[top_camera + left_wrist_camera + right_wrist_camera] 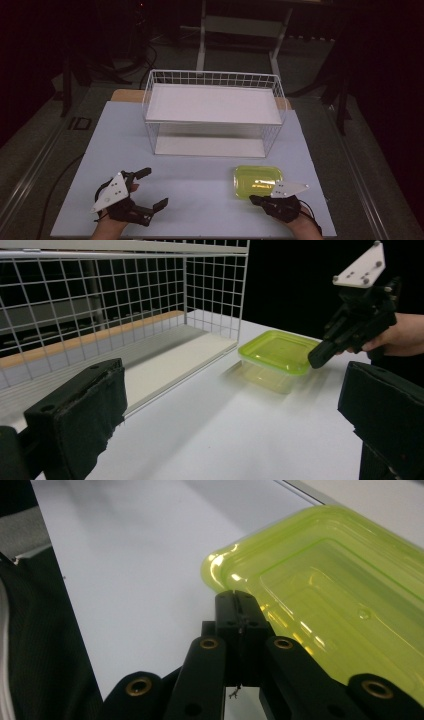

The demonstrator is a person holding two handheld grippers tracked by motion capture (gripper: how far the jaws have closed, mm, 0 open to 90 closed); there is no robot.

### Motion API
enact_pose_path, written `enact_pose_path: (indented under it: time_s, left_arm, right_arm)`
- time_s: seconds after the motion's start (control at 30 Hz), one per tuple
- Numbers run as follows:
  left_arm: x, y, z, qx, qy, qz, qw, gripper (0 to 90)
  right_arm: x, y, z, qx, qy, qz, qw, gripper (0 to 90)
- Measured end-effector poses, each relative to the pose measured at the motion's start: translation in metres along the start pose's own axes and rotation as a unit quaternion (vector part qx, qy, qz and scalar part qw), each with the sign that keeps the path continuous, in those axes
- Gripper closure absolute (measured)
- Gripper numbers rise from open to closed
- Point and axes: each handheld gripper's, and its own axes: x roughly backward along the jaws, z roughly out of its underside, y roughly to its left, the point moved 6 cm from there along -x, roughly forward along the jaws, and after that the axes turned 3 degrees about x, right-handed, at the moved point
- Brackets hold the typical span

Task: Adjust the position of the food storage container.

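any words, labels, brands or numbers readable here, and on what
None: no word, number or brand can be read.
The green container carries raised ribs and a small round mark on its lid, no lettering.
The wire basket, its white shelf boards and the table bear no print.
The grey plates on the left gripper and the right gripper have screw holes alone.

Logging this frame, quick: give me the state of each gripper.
Left gripper: open, fingers wide apart, nothing between them.
Right gripper: shut, fingers together at the rim of the green container; holding nothing.
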Motion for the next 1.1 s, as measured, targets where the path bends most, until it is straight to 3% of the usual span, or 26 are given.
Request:
enact_pose_path:
  time_s: [0.13, 0.23, 0.27, 0.43, 0.67, 0.87, 1.1]
  left_arm:
    - [-0.001, -0.001, 0.001, -0.001, 0.002, 0.003, 1.0, 0.1]
    - [-0.001, -0.002, 0.002, -0.001, 0.005, 0.003, 1.0, 0.1]
    - [-0.001, -0.002, 0.002, -0.001, 0.004, 0.004, 1.0, 0.1]
    - [-0.001, -0.001, 0.002, 0.003, 0.004, 0.003, 1.0, 0.1]
    - [-0.003, -0.001, 0.003, 0.001, 0.008, 0.002, 1.0, 0.1]
    - [-0.004, -0.002, 0.004, -0.002, 0.012, 0.005, 0.9999, 0.1]
    - [-0.003, -0.002, 0.004, -0.001, 0.011, 0.005, 0.9999, 0.1]
  right_arm:
    - [0.006, 0.0, -0.004, -0.002, -0.015, -0.001, 0.9999, 90.0]
    - [0.02, -0.005, -0.007, 0.001, -0.024, 0.017, 0.9996, 90.0]
    - [0.031, -0.016, -0.006, -0.004, -0.022, 0.041, 0.9989, 90.0]
    - [0.053, -0.046, 0.006, -0.028, -0.018, 0.092, 0.9952, 90.0]
    - [0.069, -0.079, 0.031, -0.058, 0.0, 0.137, 0.9889, 90.0]
    - [0.065, -0.089, 0.046, -0.079, 0.01, 0.151, 0.9854, 90.0]
    - [0.055, -0.087, 0.047, -0.081, 0.011, 0.141, 0.9866, 90.0]
